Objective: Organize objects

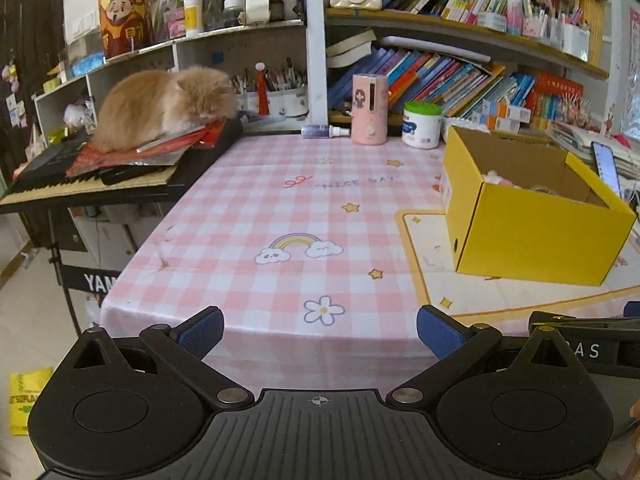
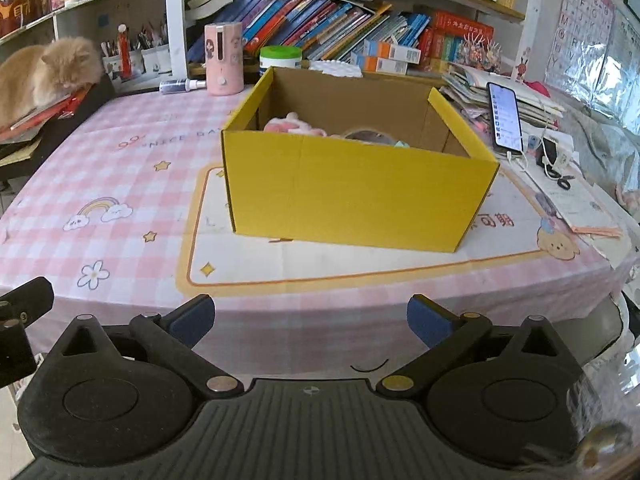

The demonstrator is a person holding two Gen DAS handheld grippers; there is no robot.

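A yellow cardboard box (image 2: 352, 184) stands open on a white mat (image 2: 360, 260) on the pink checked tablecloth (image 1: 280, 208); the same box (image 1: 532, 216) shows at the right of the left wrist view. Inside it lie a pink soft item (image 2: 292, 124) and a grey rounded item (image 2: 368, 136), both partly hidden by the front wall. My right gripper (image 2: 310, 320) is open, empty, at the table's near edge in front of the box. My left gripper (image 1: 320, 330) is open and empty too, over the near edge left of the box.
An orange cat (image 1: 164, 104) lies on papers on a keyboard (image 1: 60, 180) at the far left. A pink canister (image 1: 370, 110), a white jar (image 1: 422, 124) and a small bottle (image 1: 324, 131) stand at the back. A phone (image 2: 506, 116), cables and papers crowd the right side.
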